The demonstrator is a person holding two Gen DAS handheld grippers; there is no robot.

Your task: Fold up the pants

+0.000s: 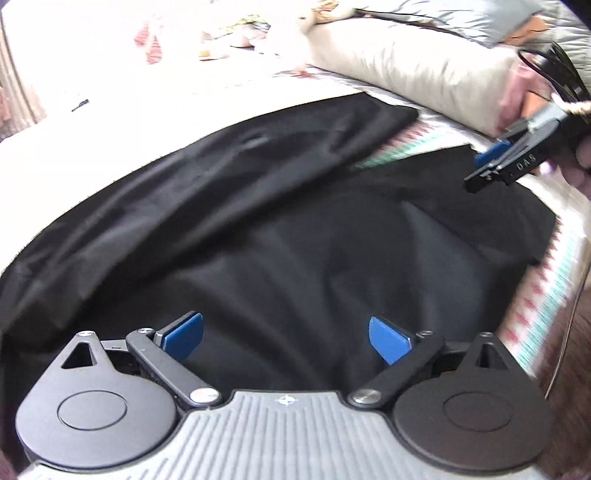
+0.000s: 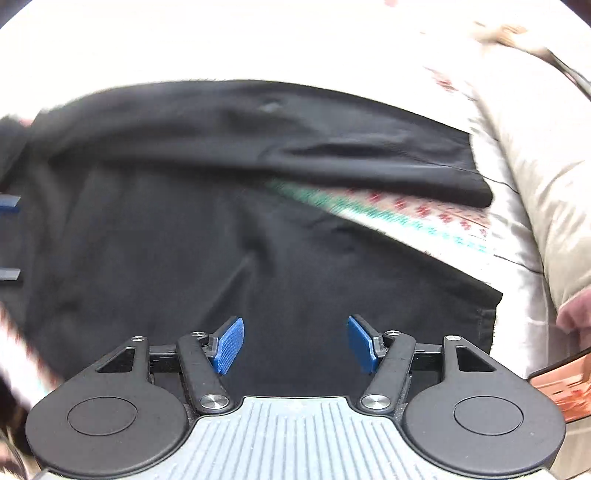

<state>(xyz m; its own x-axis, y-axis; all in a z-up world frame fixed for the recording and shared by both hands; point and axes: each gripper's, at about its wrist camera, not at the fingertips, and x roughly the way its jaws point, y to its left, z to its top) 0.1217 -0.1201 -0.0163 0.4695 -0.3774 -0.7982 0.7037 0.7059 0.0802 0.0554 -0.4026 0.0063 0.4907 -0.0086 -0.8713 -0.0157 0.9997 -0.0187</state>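
Black pants (image 1: 277, 229) lie spread on a bed, with both legs running off to the right. A wedge of patterned sheet (image 1: 413, 140) shows between the legs. My left gripper (image 1: 286, 336) hovers over the wide part of the pants, open, with nothing between its blue pads. In the right wrist view the pants (image 2: 184, 240) fill the middle, and my right gripper (image 2: 295, 343) hangs open above the nearer leg, holding nothing. The right gripper (image 1: 484, 168) also shows at the upper right of the left wrist view, held by a hand (image 1: 581, 162). The left gripper (image 2: 9, 239) peeks in at the left edge.
A cream padded duvet (image 1: 406, 66) lies along the far right of the bed, also visible as a duvet (image 2: 546, 166) beyond the leg ends. A grey pillow (image 1: 480, 18) and small clutter (image 1: 240, 33) sit at the back. An orange object (image 2: 561, 387) is at the right edge.
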